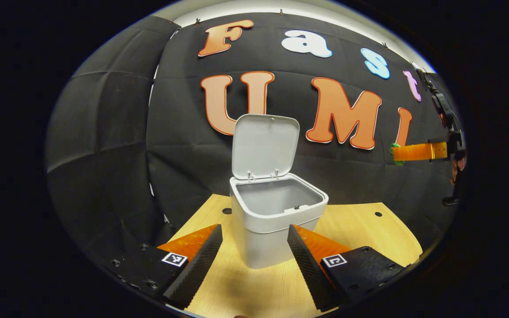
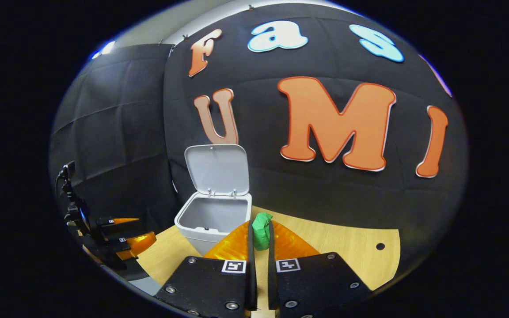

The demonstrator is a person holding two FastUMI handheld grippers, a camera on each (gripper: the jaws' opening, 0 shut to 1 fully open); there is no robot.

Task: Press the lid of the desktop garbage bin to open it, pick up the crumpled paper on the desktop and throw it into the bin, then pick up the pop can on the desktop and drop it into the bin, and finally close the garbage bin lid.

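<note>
Nearly closed, the right gripper (image 2: 261, 236) pinches the green crumpled paper (image 2: 262, 230) between its fingertips, held above the wooden desktop (image 2: 351, 251) just right of the bin. Spread wide and holding nothing, the left gripper (image 1: 254, 240) hovers level over the desktop, facing the white garbage bin (image 1: 272, 216) close ahead. Behind the bin's mouth its lid (image 1: 264, 145) stands upright.

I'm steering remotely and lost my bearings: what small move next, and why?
Probably carry the right claw forward and left over the bin: its fingers are shut on the green crumpled paper, the lid stands open, and the paper sits short of the rim.
</note>
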